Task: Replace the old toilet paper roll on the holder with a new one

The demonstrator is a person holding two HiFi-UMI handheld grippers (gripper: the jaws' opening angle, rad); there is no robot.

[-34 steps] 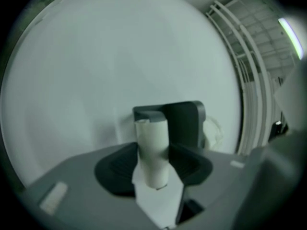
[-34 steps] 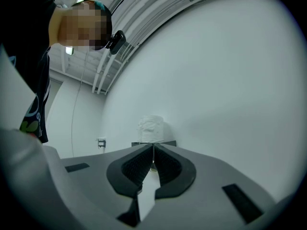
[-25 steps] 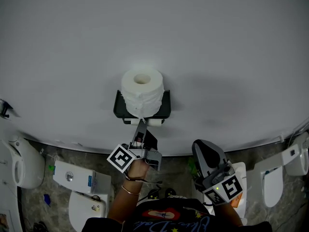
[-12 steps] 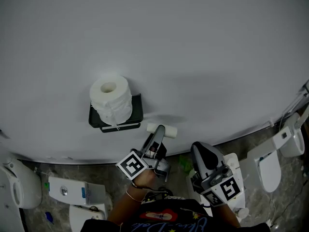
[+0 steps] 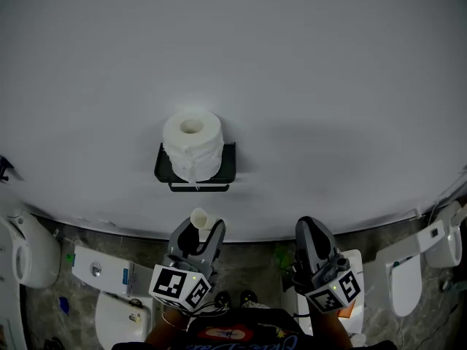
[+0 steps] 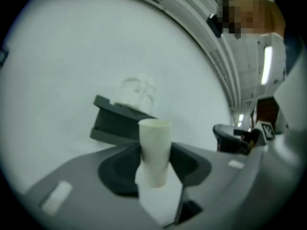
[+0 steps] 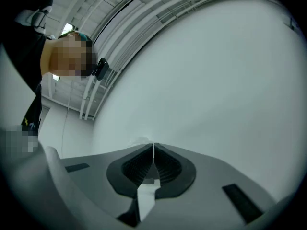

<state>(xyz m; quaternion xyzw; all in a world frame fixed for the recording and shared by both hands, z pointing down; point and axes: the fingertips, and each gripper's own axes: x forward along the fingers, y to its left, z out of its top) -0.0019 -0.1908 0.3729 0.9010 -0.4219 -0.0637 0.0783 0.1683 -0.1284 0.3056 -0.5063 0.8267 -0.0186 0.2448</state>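
A full white toilet paper roll (image 5: 192, 144) stands on end on top of the black wall holder (image 5: 230, 165). The holder's bar below it looks bare. My left gripper (image 5: 199, 230) is below the holder and apart from it, shut on an empty cardboard tube (image 5: 198, 217). In the left gripper view the tube (image 6: 154, 147) stands upright between the jaws, with the holder (image 6: 112, 123) and the roll (image 6: 136, 90) behind it. My right gripper (image 5: 309, 230) hangs to the right, shut with nothing in it (image 7: 153, 152).
The white wall fills most of the head view. Below its lower edge lie a stone floor, a white toilet (image 5: 22, 257) at the left, another toilet (image 5: 405, 279) at the right, and a white tank (image 5: 109, 272) near my left hand.
The left gripper has drawn back from the holder with the cardboard tube and rolled, so the tube went from lying sideways to standing upright. The right gripper has barely shifted.
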